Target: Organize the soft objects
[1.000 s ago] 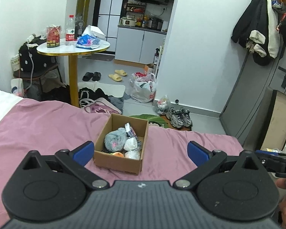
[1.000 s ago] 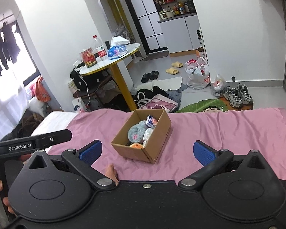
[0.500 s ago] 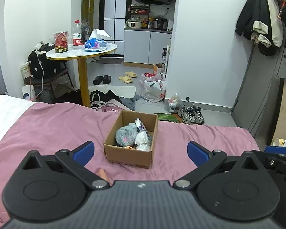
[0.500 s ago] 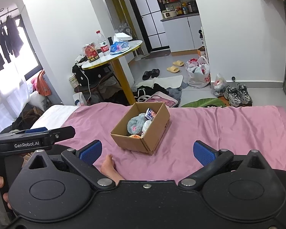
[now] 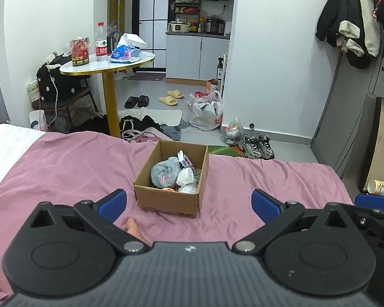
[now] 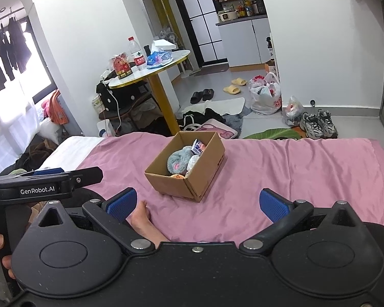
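A brown cardboard box (image 5: 166, 199) stands on the pink bed sheet (image 5: 64, 163). It holds a grey plush toy (image 5: 165, 172), white soft items (image 5: 185, 176) and a small packet. The box also shows in the right wrist view (image 6: 204, 176), with the grey plush (image 6: 178, 162) inside. My left gripper (image 5: 189, 203) is open and empty, held back from the box's near side. My right gripper (image 6: 197, 204) is open and empty, also short of the box. The left gripper's body (image 6: 38, 186) shows at the left of the right wrist view.
A bare foot (image 6: 140, 220) lies on the sheet just before the grippers. Beyond the bed's far edge stand a round table (image 5: 107, 64) with a bottle and snacks, shoes (image 5: 256, 145), bags and slippers on the floor. A white pillow area (image 5: 5, 143) lies at the left.
Both grippers have pulled back and risen, so the box sits farther off and more of the pink sheet shows. Both stay open. The foot has come into view.
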Demonstrator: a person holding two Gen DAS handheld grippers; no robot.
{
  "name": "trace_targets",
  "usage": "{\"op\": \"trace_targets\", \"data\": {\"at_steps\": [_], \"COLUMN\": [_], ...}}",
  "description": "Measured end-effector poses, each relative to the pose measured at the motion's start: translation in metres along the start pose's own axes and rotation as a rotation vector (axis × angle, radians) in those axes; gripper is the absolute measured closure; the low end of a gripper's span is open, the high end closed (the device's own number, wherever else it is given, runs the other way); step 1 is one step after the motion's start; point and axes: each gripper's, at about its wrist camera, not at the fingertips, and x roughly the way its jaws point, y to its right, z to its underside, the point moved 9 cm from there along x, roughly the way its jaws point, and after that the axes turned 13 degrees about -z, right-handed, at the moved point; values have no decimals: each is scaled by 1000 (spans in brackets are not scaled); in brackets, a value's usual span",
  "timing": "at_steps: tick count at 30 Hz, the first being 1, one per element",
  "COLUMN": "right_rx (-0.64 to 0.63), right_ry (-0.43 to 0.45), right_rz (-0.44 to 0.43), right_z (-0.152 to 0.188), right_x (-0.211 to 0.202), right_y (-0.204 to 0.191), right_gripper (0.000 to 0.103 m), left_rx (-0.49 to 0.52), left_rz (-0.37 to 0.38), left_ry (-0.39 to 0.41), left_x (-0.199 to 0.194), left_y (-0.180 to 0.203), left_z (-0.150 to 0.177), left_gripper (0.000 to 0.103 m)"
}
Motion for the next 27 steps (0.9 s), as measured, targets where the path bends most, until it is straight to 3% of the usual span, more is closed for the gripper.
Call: {"op": "trace_targets", "data": {"at_steps": [27], "right_rx": [-33], "right_ry": [-18], "right_rz": [3], "right_z": [2], "right_x": [-2], "right_y": [-3], "right_gripper": [0], "left_rx": [-7], "left_rz": [-5], "left_ry": [-18], "left_x": [2], "left_y": [-11], "left_z": [9], "left_gripper": [0]}}
